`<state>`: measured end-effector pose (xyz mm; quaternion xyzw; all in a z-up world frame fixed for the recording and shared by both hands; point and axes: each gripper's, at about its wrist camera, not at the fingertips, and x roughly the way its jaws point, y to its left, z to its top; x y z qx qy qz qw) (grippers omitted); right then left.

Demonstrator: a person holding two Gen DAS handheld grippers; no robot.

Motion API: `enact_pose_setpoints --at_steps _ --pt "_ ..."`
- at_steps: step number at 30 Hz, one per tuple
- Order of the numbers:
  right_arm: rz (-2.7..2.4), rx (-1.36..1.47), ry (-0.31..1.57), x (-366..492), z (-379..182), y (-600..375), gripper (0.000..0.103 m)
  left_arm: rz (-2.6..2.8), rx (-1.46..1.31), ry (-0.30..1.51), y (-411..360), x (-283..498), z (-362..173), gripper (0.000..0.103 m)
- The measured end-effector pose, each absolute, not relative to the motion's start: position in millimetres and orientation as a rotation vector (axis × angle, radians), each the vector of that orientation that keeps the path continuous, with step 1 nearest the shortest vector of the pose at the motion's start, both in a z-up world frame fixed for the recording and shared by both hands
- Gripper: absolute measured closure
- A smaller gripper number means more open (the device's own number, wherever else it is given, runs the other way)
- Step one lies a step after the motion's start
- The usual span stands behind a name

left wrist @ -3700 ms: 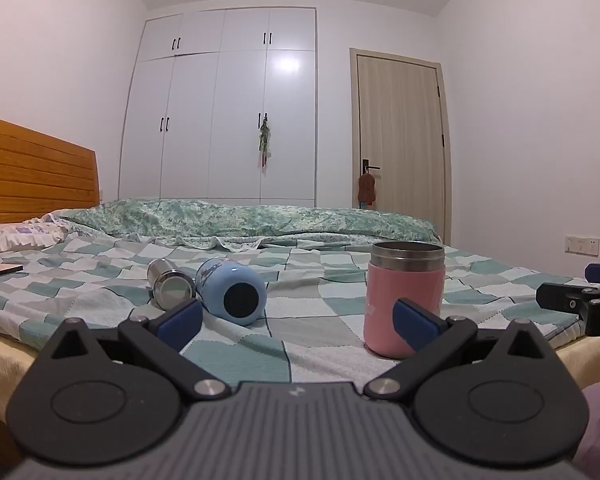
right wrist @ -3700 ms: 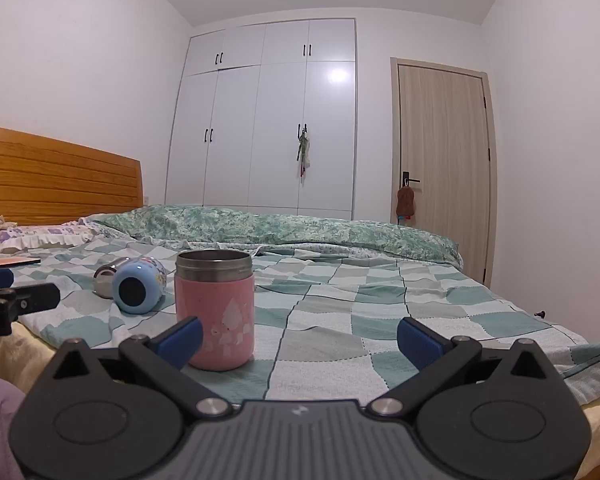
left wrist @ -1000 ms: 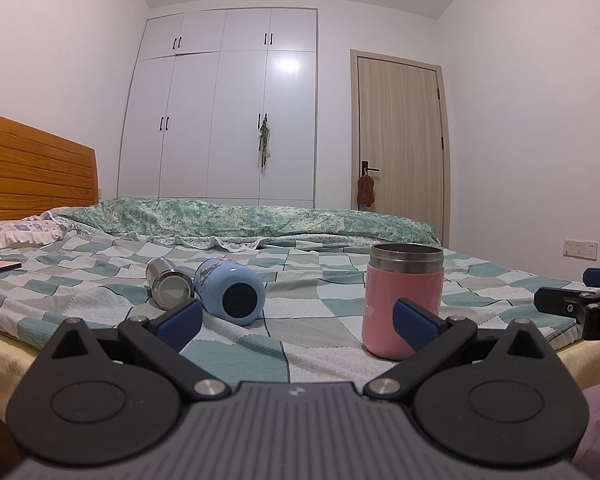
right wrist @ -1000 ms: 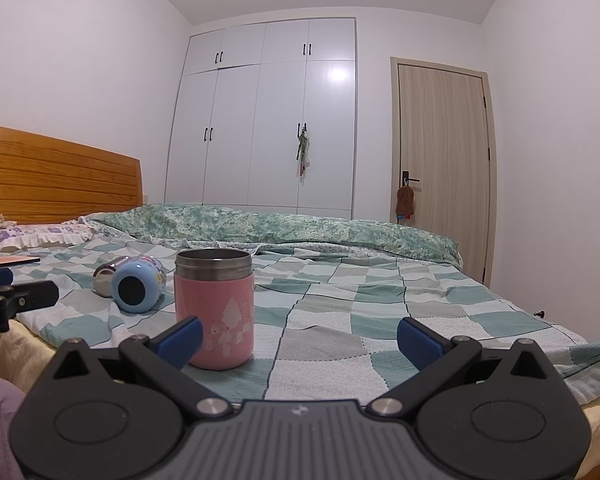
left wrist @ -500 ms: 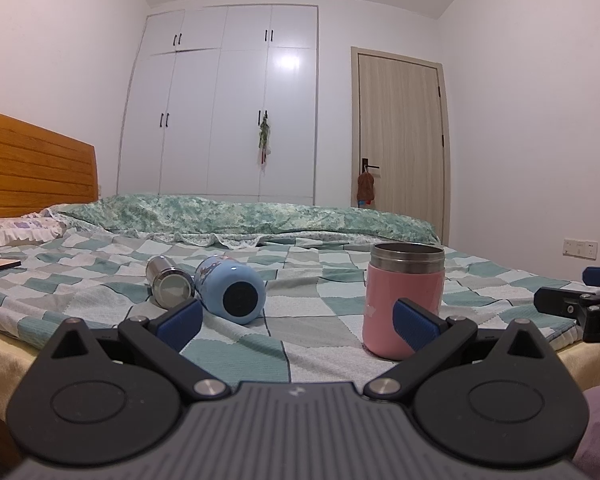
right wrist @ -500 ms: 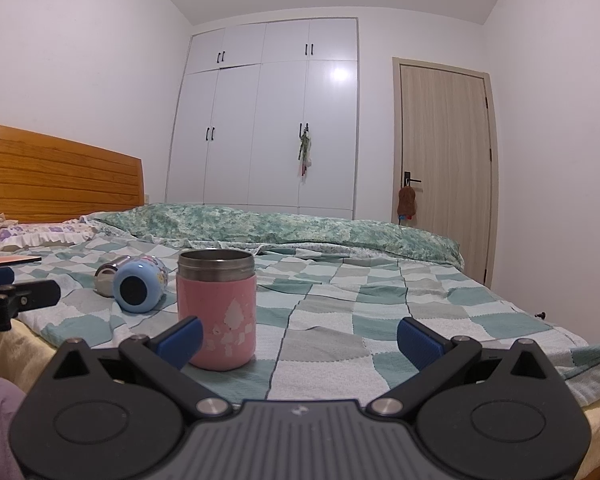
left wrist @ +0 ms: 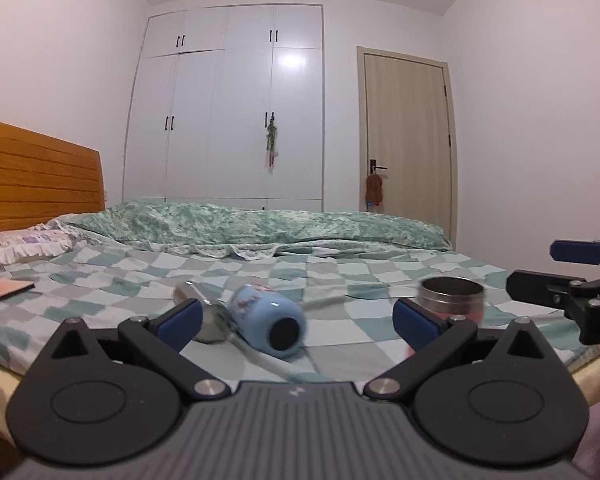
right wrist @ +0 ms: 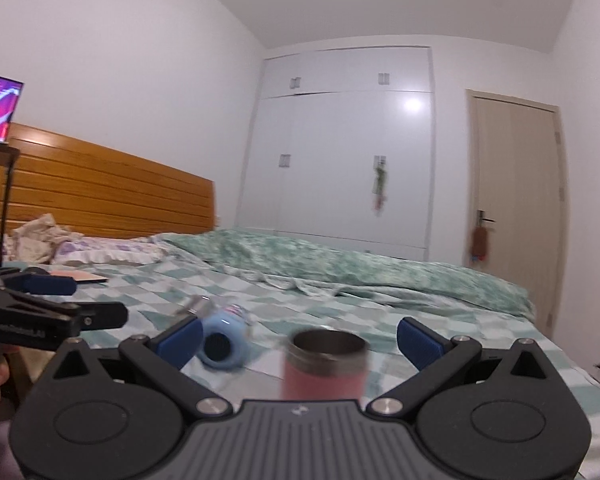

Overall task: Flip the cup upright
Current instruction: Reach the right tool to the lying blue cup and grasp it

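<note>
A light blue cup [left wrist: 270,320] lies on its side on the checked bedspread [left wrist: 340,280], its dark base toward me and its steel neck pointing away to the left. It also shows in the right wrist view [right wrist: 223,340]. A pink cup [right wrist: 325,368] with a steel rim stands upright to its right; in the left wrist view [left wrist: 452,296] it is partly hidden behind a fingertip. My left gripper [left wrist: 298,318] is open and empty, short of the blue cup. My right gripper [right wrist: 300,336] is open and empty, just in front of the pink cup.
A folded green quilt [left wrist: 260,224] lies across the far side of the bed. A wooden headboard [left wrist: 36,176] and pillows [right wrist: 96,252] are at the left, with a pink book [left wrist: 2,290] near them. A white wardrobe [left wrist: 228,104] and a door [left wrist: 408,148] stand behind.
Both grippers have risen and moved forward, so the cups sit lower in both views. The right gripper has also turned left, bringing the pink cup between its fingers. The cups have not moved.
</note>
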<state>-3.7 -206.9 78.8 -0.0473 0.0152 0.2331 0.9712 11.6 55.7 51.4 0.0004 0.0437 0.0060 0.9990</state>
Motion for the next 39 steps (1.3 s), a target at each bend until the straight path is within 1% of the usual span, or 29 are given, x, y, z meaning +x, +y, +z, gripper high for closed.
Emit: enact_pose_setpoints --at_steps 13,21,30,39 --pt "0.656 -0.084 0.05 53.6 106.3 -94.3 0.0 0.102 0.058 0.117 148.8 38.9 78.3 0.0" --pt "0.705 -0.067 0.109 106.8 100.4 -37.0 0.0 0.134 0.051 0.165 193.3 79.3 73.3 0.0" --pt "0.733 -0.06 0.186 190.1 76.8 2.3 0.0 0.112 0.037 0.252 212.2 142.2 56.7 0.0" --pt "0.804 -0.105 0.33 277.9 63.2 -10.1 0.0 0.09 0.053 0.333 196.6 204.7 45.1 0.0"
